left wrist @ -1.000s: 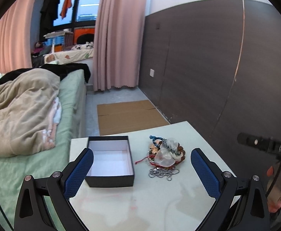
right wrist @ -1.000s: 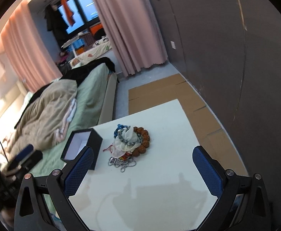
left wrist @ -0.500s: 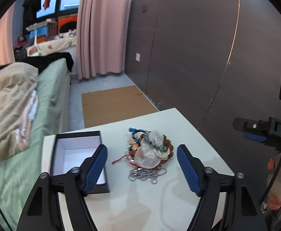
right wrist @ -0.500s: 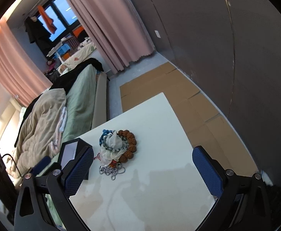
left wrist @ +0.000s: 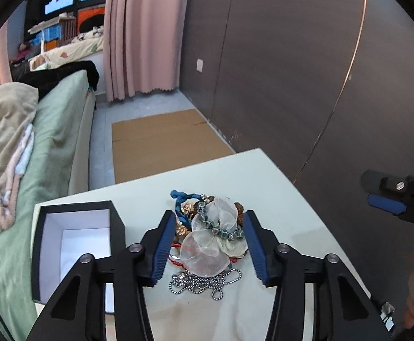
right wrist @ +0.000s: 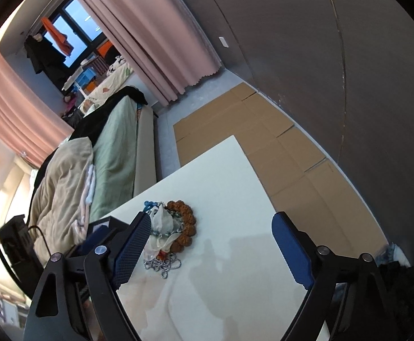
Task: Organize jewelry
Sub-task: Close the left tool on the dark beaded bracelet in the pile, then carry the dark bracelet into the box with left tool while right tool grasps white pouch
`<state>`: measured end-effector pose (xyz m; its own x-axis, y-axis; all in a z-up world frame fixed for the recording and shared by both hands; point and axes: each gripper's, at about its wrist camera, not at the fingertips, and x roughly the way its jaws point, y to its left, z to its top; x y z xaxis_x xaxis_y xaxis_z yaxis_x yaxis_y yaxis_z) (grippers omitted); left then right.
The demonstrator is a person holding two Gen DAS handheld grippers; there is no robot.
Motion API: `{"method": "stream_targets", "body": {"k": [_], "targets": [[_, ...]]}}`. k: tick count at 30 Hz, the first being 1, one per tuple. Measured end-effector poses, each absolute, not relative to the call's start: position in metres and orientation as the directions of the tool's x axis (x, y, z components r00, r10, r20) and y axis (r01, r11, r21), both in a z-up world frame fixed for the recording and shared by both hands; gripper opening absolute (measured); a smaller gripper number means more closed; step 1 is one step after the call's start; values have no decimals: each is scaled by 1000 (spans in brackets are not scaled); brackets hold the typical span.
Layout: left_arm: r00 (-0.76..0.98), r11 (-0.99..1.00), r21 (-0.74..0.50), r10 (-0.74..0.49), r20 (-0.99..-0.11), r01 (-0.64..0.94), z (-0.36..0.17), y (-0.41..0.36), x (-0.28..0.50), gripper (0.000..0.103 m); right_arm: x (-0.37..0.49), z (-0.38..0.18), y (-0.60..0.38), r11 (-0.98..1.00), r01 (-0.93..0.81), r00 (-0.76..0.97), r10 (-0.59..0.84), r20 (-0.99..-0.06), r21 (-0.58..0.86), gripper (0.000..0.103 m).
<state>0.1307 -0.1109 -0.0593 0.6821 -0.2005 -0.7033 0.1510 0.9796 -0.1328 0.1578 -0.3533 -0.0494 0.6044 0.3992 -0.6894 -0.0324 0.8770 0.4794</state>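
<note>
Blue pads of the left hand-held gripper (left wrist: pixel 211 244) stood apart on either side of the jewelry pile (left wrist: pixel 210 236), not visibly pressing it. That pile, a sheer fabric flower over beads with a ball chain (left wrist: pixel 204 281) in front, lay on the white desk (left wrist: pixel 286 199) just beside an open black box (left wrist: pixel 76 244). Off to the side, the right hand-held gripper (right wrist: pixel 211 250) hung wide open above bare desk, holding nothing.

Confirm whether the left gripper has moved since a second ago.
Yes. The left gripper has advanced toward the jewelry pile and narrowed; its fingers now flank the pile, with the black box left of them.
</note>
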Motion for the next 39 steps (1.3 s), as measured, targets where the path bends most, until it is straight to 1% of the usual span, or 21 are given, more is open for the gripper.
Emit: {"method": "stream_targets", "body": {"k": [4,12,16,17,18,20,21,24,32,39], "targets": [[662,981,-126,-195,-723,151,-69,-116,141,45,164,-51,-356,867,-26,600,411,-686,497,88],[630,987,-99,-155,-761,123,-86,-121,159,34,173,-54,-356,865,-25,590,417,-692,501,88],[620,987,-102,-155,-769,121,-91,-122,163,32,174,-54,-355,865,-29,589,420,-690,501,88],[616,988,-99,-153,-773,121,-92,-123,164,30,174,-55,-353,865,-31,588,421,-691,500,88],[606,987,-98,-154,-781,124,-95,-124,164,23,174,-55,-352,866,-35,587,422,-691,499,88],[595,989,-92,-144,-790,118,-98,-124,163,21,172,-56,-349,869,-43,583,422,-694,493,88],[599,989,-91,-143,-788,117,-97,-124,161,13,172,-57,-348,871,-45,582,421,-696,489,88],[610,985,-119,-173,-773,128,-91,-121,156,10,172,-58,-347,874,-44,576,418,-703,484,88],[646,971,-185,-238,-726,149,-66,-103,139,10,169,-60,-338,877,-52,564,421,-710,478,88],[677,964,-224,-261,-688,144,-49,-83,121,10,165,-65,-316,854,-93,530,478,-700,513,88]]}}
